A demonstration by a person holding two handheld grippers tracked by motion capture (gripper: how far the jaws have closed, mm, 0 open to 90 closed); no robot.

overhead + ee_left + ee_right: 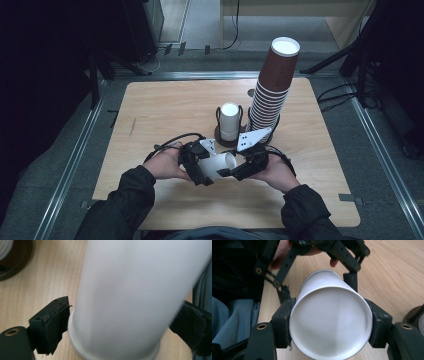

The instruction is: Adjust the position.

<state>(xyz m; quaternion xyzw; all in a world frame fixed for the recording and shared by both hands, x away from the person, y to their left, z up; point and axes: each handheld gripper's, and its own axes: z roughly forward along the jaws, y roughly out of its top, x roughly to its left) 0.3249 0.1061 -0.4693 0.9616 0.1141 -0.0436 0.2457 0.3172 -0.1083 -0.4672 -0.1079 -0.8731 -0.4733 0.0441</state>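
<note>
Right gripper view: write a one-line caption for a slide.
White cup lying sideways, base to the camera, clamped between the right gripper's jaws, with the left gripper around its far end.

No readable text or labels, as far as visible

We are seeing a tall stack of brown paper cups (272, 85) standing upside down at the far side of the wooden table (165, 107), just beside a dark round holder (226, 137) carrying a white cup (229, 120).
</note>
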